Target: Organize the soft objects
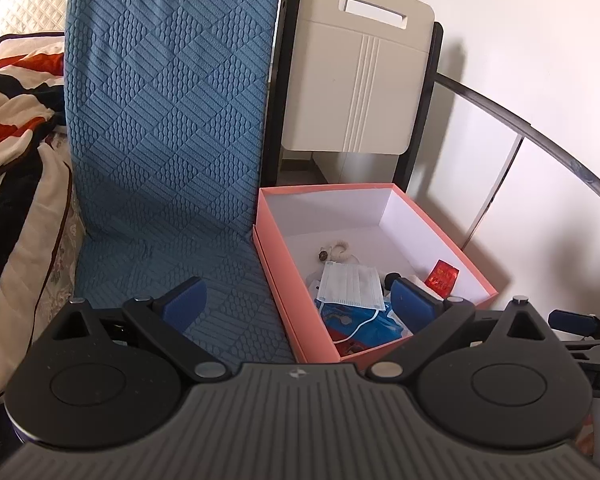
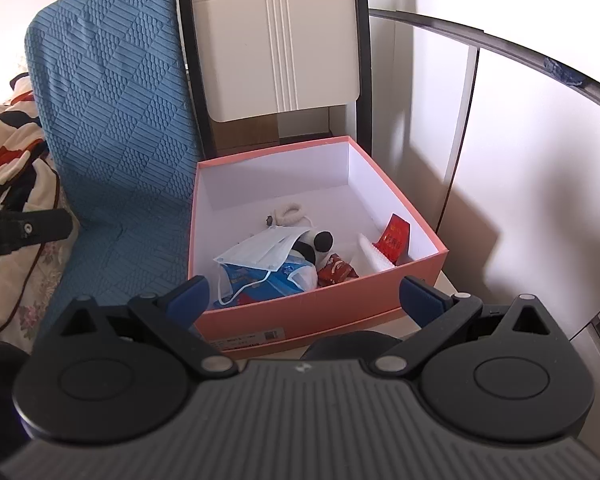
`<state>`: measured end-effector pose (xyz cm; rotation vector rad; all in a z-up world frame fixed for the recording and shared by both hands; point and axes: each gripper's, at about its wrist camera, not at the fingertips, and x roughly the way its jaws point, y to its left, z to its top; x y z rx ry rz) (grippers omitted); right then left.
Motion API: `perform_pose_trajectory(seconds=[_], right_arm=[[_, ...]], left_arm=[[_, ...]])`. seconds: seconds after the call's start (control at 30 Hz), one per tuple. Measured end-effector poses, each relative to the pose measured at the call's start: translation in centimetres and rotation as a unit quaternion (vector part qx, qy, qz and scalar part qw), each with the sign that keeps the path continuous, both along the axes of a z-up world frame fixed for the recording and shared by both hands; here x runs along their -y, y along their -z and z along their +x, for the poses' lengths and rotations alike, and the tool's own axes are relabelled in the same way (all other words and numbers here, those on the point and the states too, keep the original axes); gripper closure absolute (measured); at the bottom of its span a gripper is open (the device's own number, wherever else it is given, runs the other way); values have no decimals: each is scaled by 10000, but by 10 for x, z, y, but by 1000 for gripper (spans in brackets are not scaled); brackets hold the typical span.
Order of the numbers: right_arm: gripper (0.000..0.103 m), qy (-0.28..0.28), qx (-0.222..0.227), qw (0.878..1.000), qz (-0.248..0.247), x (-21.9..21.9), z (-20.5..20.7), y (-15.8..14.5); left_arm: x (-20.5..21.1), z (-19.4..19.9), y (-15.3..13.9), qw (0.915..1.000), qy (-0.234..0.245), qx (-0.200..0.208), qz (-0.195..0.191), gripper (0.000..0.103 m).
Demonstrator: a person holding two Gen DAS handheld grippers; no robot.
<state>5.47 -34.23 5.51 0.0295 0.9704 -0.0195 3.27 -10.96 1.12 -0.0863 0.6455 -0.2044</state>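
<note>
Pink box [image 2: 300, 308] between open tongs [image 2: 306, 296]

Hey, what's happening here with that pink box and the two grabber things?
A person holds a tool in each hand, both aimed at the open pink box beside a blue cushion. The left tool and right tool are both open and hold nothing. Already in the box: a face mask lying over a black-and-white plush toy, a blue packet, red wrappers and a small cream item further back. Nothing is being gripped at this moment.
</note>
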Motion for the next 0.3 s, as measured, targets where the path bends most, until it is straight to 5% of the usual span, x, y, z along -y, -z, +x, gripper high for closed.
perform_pose_trajectory(seconds=[0.3], right_arm=[[0, -27, -28, 10000, 8, -2, -1, 1]], left_arm=[[0, -2, 0, 10000, 69, 42, 35, 2]])
